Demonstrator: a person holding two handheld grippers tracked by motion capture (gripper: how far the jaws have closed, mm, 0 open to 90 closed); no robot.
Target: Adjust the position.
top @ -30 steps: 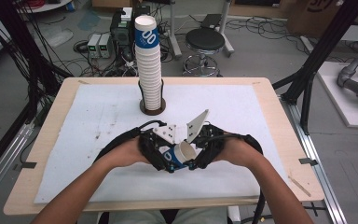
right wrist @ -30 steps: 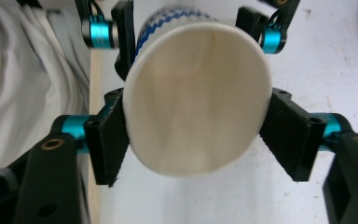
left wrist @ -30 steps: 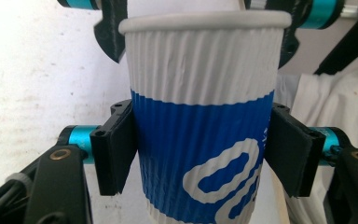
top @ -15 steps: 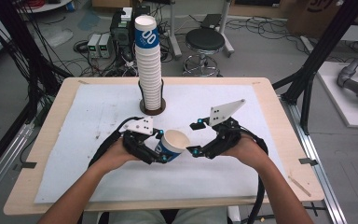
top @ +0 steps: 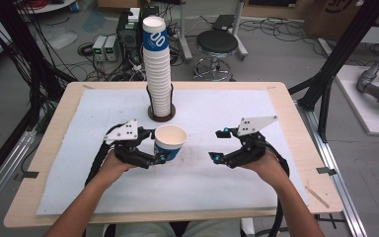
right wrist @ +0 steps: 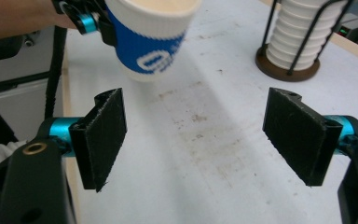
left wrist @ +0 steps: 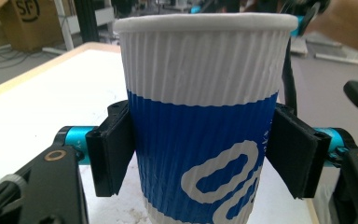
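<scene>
High view: a single cup sits upright, clamped between the pads of the left gripper, just in front of the stack, so separation appears done and placement left. Right gripper jaws stand apart, empty, cup beyond its left pad. Cup logo unreadable; a box reads "SF".

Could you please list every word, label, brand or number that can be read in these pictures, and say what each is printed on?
"SF": on the cardboard box at the far left of the left gripper view.
White looped marks on the paper cup that the left gripper holds, and on the top of the cup stack: no word I can read.
Nothing else is legible.
</scene>
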